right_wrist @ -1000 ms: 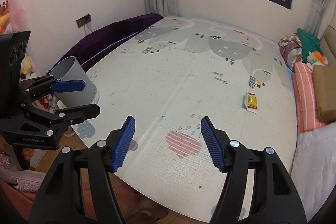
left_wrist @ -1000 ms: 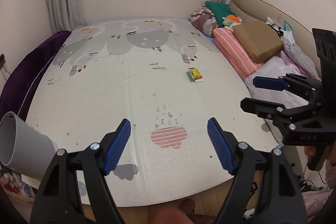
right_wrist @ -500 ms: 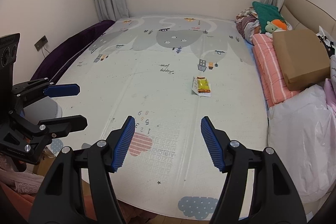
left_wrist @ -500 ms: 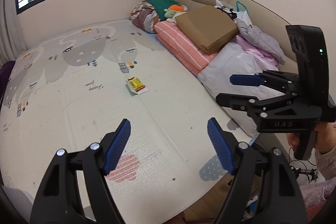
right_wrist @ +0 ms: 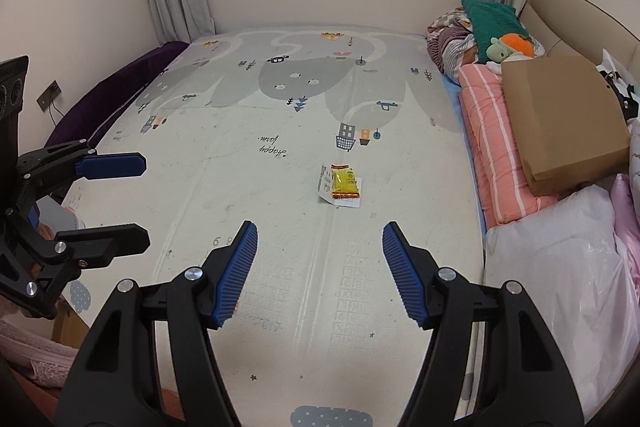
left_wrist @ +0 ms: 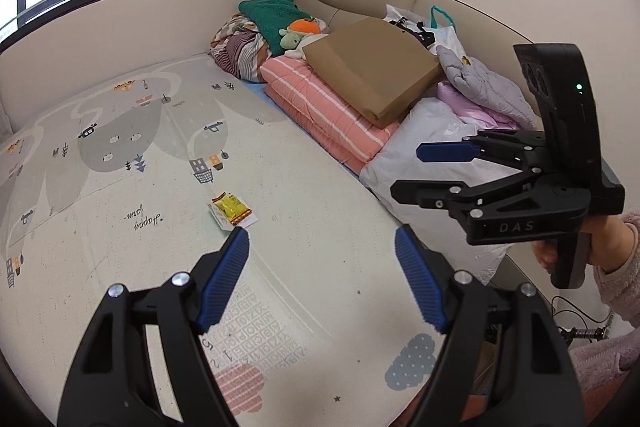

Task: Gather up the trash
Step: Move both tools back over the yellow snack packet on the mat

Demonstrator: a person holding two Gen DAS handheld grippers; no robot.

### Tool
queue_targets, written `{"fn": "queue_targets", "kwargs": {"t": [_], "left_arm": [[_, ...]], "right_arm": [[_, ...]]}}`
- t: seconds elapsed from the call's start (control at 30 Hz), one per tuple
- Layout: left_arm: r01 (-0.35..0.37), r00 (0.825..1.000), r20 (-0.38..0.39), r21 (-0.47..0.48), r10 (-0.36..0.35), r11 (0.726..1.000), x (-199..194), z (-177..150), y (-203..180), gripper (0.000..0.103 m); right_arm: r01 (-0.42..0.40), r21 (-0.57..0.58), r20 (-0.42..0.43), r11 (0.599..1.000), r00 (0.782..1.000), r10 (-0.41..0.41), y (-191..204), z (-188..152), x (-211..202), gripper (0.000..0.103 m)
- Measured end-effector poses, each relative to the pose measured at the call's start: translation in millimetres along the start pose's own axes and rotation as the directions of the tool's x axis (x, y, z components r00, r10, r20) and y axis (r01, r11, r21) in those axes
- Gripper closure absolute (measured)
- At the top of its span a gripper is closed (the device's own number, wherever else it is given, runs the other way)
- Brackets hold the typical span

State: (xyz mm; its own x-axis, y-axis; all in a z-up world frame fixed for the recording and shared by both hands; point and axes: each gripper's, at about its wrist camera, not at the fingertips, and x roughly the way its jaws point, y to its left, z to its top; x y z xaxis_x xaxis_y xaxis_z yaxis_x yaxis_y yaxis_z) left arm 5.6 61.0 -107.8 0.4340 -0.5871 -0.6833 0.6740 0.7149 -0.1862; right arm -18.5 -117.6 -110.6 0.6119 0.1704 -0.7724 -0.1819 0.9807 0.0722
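A: Surface?
B: Pale printed play mat (right_wrist: 280,131) covering the bed; folded pink striped quilt (right_wrist: 492,147) along its right edge, flat brown cardboard box (right_wrist: 560,115) on top.
A: Grippers?
B: Left gripper (left_wrist: 322,283) and right gripper (right_wrist: 316,273): fingers wide apart, holding nothing, above the mat's near end.
A: Trash?
B: Small yellow snack wrapper (right_wrist: 344,183) on white paper, flat mid-mat, beyond both grippers.

Trash I saw: one yellow snack wrapper (right_wrist: 344,181) w/ orange-brown ends, lying flat on a white paper slip (right_wrist: 328,185), both on the play mat (right_wrist: 240,187) approx. mid-mat, nearer the bedding side. Wrapper looked flattened, long axis pointing away from me.
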Motion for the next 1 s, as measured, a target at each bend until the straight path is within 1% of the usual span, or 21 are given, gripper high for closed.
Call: {"fn": "queue_targets", "kwargs": {"t": [0.1,0.23,0.37,0.47,0.53,0.63,0.8,1.0], "left_arm": [[-0.012,1.000,0.008,0.007,0.012,1.000,7.5,9.8,-1.0,0.028],[-0.029,1.000,0.003,-0.003,0.029,1.000,22.8,21.8,-3.4,0.028],[-0.053,0.999,-0.009,-0.042,0.053,0.998,47.7,32.7,-3.1,0.028],[-0.090,0.996,-0.024,-0.084,0.088,0.992,70.8,39.1,2.3,0.028],[-0.121,0.992,-0.034,-0.102,0.118,0.987,85.0,41.9,8.0,0.028],[-0.148,0.989,-0.050,-0.127,0.143,0.981,107.6,44.6,19.1,0.028],[-0.145,0.988,-0.080,-0.142,0.135,0.979,146.6,44.1,46.7,0.028],[-0.146,0.983,-0.133,-0.176,0.124,0.974,211.9,26.3,98.0,0.028]], "right_arm": [[-0.039,-0.041,-0.005,0.998,0.999,0.039,-15.9,13.4,14.0,0.040],[-0.121,-0.086,-0.019,0.989,0.993,0.120,-39.1,30.0,33.8,0.040],[-0.187,-0.150,-0.042,0.971,0.982,0.183,-62.3,41.8,55.4,0.040],[-0.222,-0.179,-0.059,0.959,0.975,0.214,-78.6,47.4,72.6,0.040],[-0.235,-0.192,-0.074,0.953,0.972,0.225,-89.1,50.6,87.3,0.040],[-0.256,-0.203,-0.095,0.945,0.966,0.241,-100.6,55.3,110.2,0.040],[-0.257,-0.207,-0.115,0.944,0.965,0.237,-111.5,62.6,156.1,0.040],[-0.254,-0.173,-0.136,0.952,0.963,0.232,-114.0,66.8,232.6,0.040]]}}
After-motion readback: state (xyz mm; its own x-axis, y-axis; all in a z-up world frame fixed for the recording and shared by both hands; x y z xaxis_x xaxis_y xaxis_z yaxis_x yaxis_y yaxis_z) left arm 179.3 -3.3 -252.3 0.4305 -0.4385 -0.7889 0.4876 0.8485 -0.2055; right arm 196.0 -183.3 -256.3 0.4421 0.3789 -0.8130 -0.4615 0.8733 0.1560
